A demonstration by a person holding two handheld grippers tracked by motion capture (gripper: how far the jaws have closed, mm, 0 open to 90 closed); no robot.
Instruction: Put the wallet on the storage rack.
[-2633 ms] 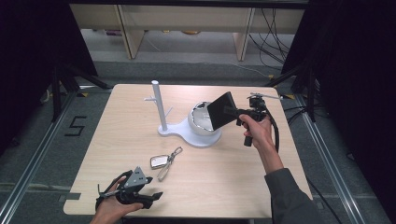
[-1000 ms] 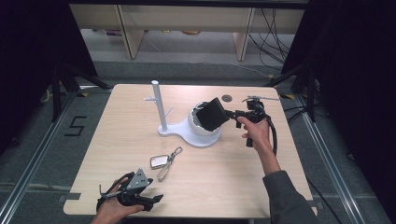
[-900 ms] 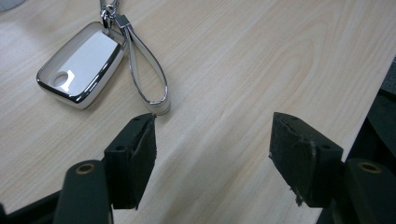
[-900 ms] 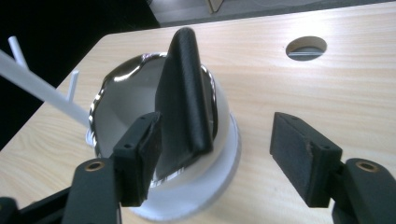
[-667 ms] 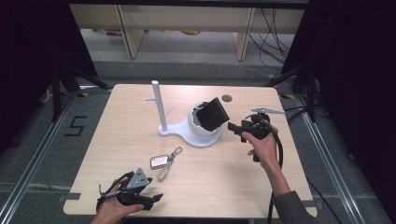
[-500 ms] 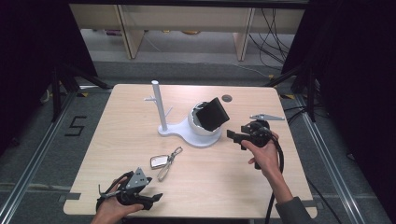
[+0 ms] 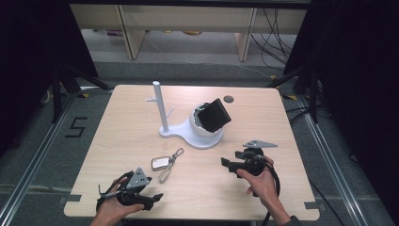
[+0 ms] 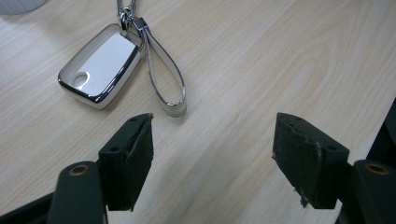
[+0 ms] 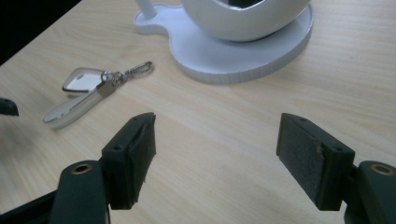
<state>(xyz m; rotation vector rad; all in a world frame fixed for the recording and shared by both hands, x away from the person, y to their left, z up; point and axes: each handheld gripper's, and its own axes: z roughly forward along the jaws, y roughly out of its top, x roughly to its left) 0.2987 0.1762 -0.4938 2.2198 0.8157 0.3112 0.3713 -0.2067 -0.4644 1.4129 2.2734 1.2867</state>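
Note:
A black flat wallet [image 7: 214,114] leans tilted in the white bowl [image 7: 203,131] of a white stand [image 7: 181,134] with an upright pole [image 7: 159,106]. A silver key fob [image 7: 160,163] with a strap and clip lies in front of the stand. My right gripper [image 7: 229,163] is near the table's right front and points left. Its jaws have just been opening and stand open with nothing between them; they face the stand's base [image 9: 224,65] and the fob [image 9: 79,80]. My left gripper [image 7: 154,197] rests open at the front left, just short of the fob [image 8: 100,65] and its strap [image 8: 166,79].
A small dark round hole [image 7: 228,99] sits in the wooden table [image 7: 291,141] behind the stand. Black metal frame legs and cables stand beyond the table's far corners. Bare wood lies between the two grippers.
The right gripper let go of the black wallet in the bowl, then drew back toward the near right of the table and sank. The left gripper kept still.

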